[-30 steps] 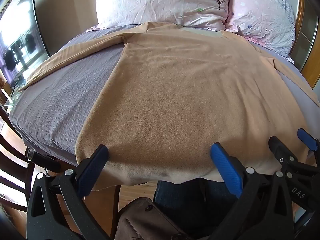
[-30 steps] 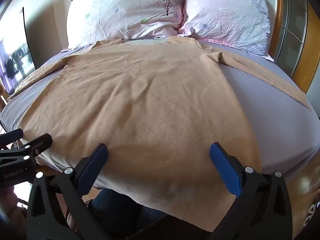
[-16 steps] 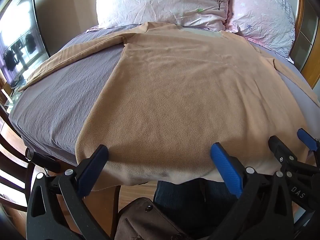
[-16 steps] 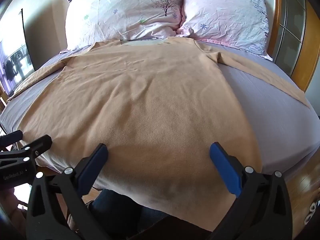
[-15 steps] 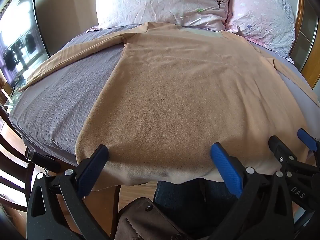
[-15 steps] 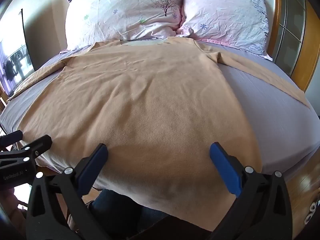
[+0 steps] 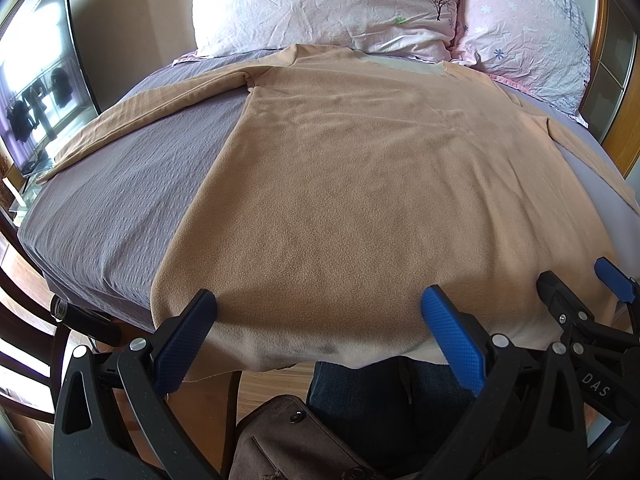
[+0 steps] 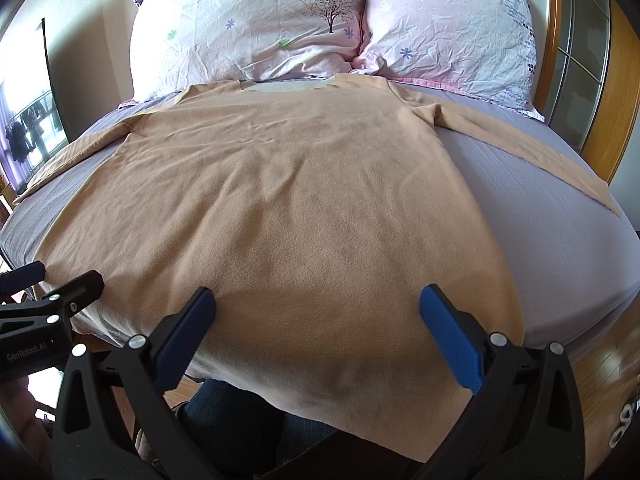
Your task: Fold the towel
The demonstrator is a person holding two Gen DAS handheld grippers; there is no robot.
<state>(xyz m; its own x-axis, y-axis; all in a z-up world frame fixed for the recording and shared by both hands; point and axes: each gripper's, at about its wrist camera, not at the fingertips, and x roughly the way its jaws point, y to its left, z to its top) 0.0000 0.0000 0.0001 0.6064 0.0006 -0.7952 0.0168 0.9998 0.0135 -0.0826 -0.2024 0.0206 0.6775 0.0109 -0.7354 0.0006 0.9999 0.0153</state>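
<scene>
The thing you are to fold, the tan fleece garment [image 7: 360,200] standing in for the towel, lies spread flat and face down across the bed [image 7: 112,216], its neckline up against the two pink floral pillows [image 8: 256,24] and its hem hanging over the near edge of the mattress. One long sleeve [image 7: 152,108] runs out flat to your left over the grey-purple sheet; the other sleeve [image 8: 520,148] lies stretched toward the right edge, near the wooden bed frame [image 8: 616,92]. A few shallow wrinkles cross the chest, and the rest lies smooth. Your left gripper [image 7: 318,324] hangs over the hem on the left half of the garment with its blue-padded jaws wide apart and nothing between them — whether the pads touch the cloth cannot be told. Your right gripper [image 8: 316,322] sits the same way over the hem's right half, jaws spread wide and holding nothing. The two tools are close beside each other: each shows at the edge of the other's view. Below the hem you can see dark jeans [image 8: 240,420] and, in the left view, a brown bag [image 7: 296,440] — both just off the bed's edge. A dark chair [image 7: 24,344] stands at the far left, by a bright window [image 7: 36,92].
</scene>
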